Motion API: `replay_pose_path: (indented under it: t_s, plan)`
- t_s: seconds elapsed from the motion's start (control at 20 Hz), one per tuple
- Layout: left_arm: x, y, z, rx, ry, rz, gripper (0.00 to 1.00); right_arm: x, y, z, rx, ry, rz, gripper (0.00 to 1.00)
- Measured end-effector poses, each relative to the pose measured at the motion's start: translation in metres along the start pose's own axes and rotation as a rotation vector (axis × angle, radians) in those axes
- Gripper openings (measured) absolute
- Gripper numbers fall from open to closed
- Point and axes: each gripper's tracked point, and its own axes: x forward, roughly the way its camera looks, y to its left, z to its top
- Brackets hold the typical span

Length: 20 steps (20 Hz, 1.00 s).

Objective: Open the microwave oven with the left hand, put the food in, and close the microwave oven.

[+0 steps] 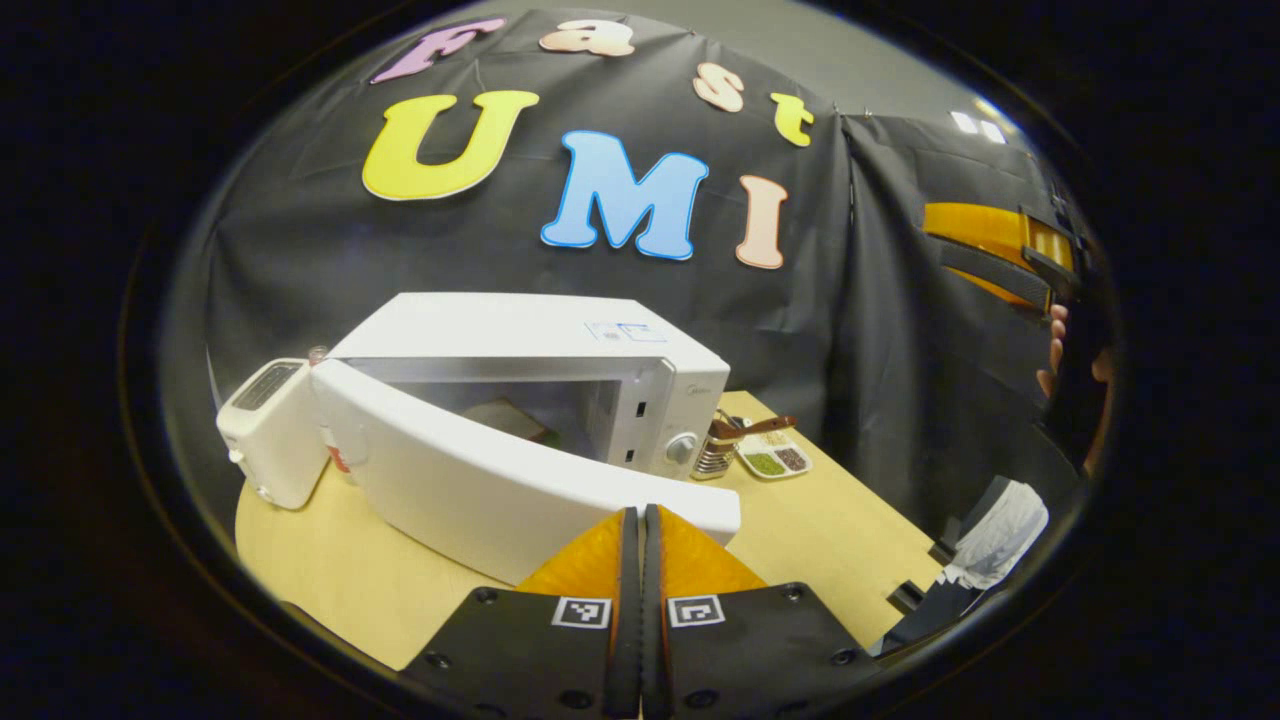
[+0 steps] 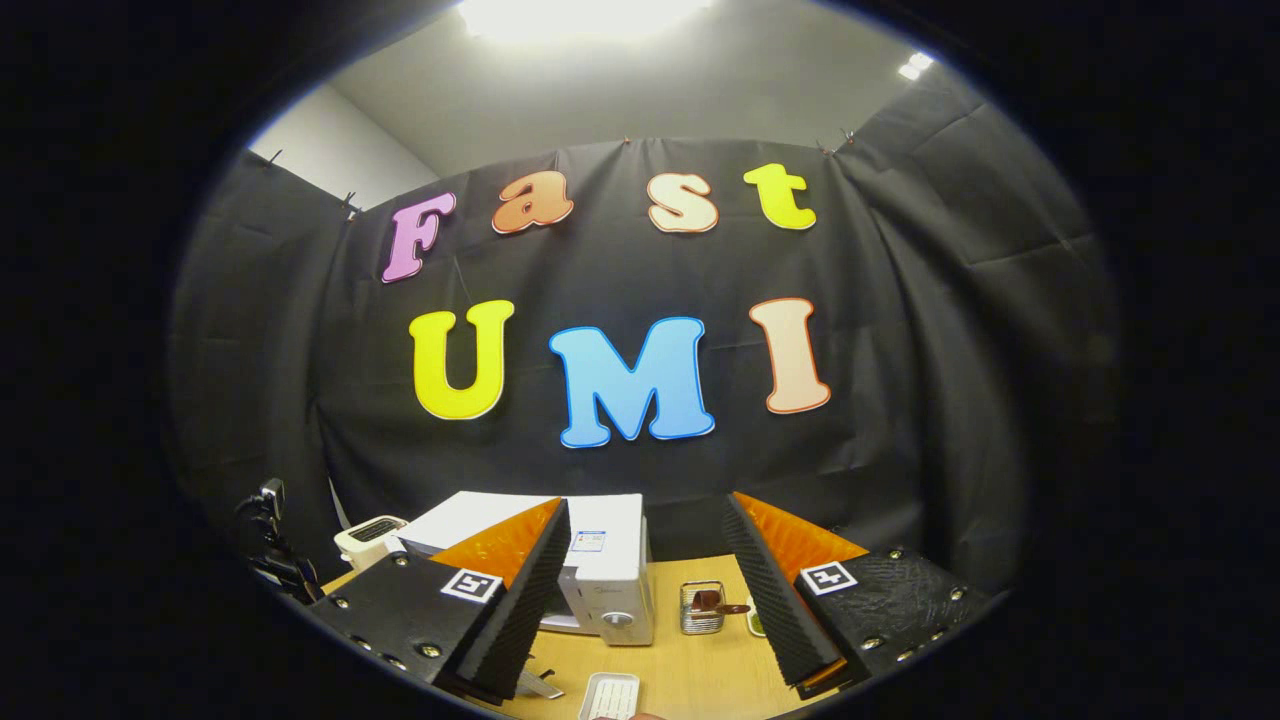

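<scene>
The white microwave oven [image 1: 560, 400], standing beyond the left gripper [image 1: 640, 530], looked like smooth, faintly glossy painted metal and plastic. The white toaster [image 1: 268, 430] left of it had a similar plastic sheen. Both sat on a pale, matt wood-grain table [image 1: 830, 530]. Right of the microwave stood a shiny ribbed metal holder [image 1: 712, 455]. The right gripper's [image 2: 645, 580] inner faces looked ridged and rough.

White microwave [image 1: 520, 340], white toaster [image 1: 265, 430], pale wood table [image 1: 800, 520].
</scene>
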Motion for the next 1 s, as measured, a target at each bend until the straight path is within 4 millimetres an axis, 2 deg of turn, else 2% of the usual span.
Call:
replay_pose_path:
  t_s: [0.3,0.7,1.0]
  plan:
    - [0.037,0.001,0.017,-0.031,-0.011,0.015,0.07,0.002,-0.005,0.005,-0.037,-0.023,0.009,0.93]
    - [0.069,-0.007,0.027,-0.067,-0.003,0.026,0.07,0.01,-0.038,-0.011,0.004,0.023,-0.026,0.93]
    - [0.1,-0.005,0.034,-0.078,-0.01,0.054,0.07,0.015,-0.06,-0.011,0.01,0.027,-0.046,0.93]
